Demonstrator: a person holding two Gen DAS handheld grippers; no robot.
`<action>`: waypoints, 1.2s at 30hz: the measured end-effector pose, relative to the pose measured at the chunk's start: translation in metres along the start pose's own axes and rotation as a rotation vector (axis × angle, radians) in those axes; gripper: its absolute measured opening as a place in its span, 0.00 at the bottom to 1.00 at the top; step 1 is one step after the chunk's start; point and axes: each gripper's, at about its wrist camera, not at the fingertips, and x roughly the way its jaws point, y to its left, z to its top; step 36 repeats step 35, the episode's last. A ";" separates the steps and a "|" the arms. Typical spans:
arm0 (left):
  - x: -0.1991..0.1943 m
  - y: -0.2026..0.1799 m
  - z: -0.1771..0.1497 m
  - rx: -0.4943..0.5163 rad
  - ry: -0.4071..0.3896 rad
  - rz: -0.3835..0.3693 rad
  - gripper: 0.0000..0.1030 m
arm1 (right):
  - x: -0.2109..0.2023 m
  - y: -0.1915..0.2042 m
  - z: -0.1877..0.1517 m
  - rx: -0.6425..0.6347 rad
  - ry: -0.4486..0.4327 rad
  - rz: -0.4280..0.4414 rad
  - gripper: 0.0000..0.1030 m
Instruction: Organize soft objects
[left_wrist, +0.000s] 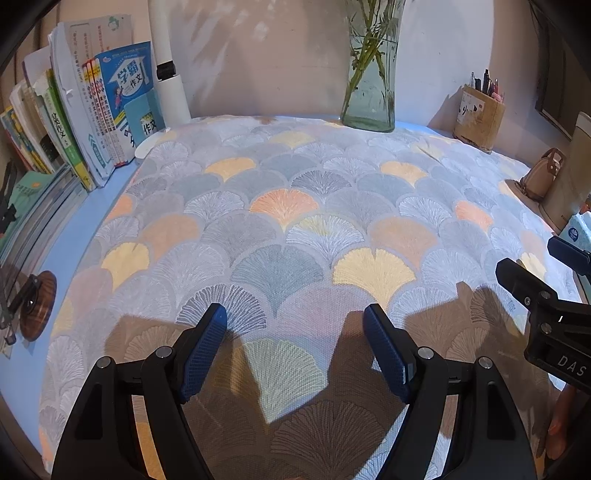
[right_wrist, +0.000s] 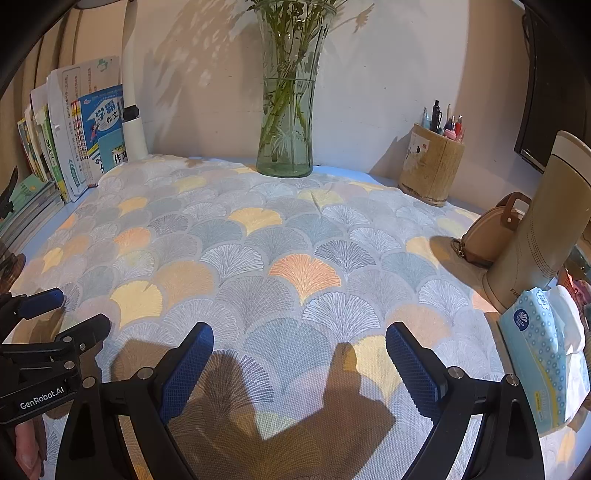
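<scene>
At 9 o'clock the books (left_wrist: 85, 122) stand against the wall, with a white lamp (left_wrist: 170, 81) beside them. My left claw (left_wrist: 295, 350) is spread wide and holds nothing; it hangs low over the near part of the cloth (left_wrist: 295, 221), which lies flat over most of the surface. At 12 o'clock the vase (right_wrist: 286, 110) stands at the cloth's far edge, maybe on it; I cannot tell. My right claw (right_wrist: 299, 369) is also spread and empty. At 2 o'clock is the pen pot (right_wrist: 432, 166); at 3 o'clock the purse (right_wrist: 487, 229), the flask (right_wrist: 535, 221) and the tissues (right_wrist: 539, 354). I think pulling the cloth could tip the vase or the flask, if they rest on it.
</scene>
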 end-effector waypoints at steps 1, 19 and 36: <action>0.000 0.000 0.000 0.000 0.000 0.000 0.73 | 0.000 0.000 0.000 0.001 0.000 -0.001 0.91; 0.000 -0.003 -0.001 0.012 0.005 -0.002 0.73 | 0.000 0.000 0.000 0.000 0.001 0.000 0.91; -0.005 -0.001 -0.001 0.001 -0.042 0.014 0.72 | 0.001 0.000 0.000 -0.002 0.002 0.001 0.91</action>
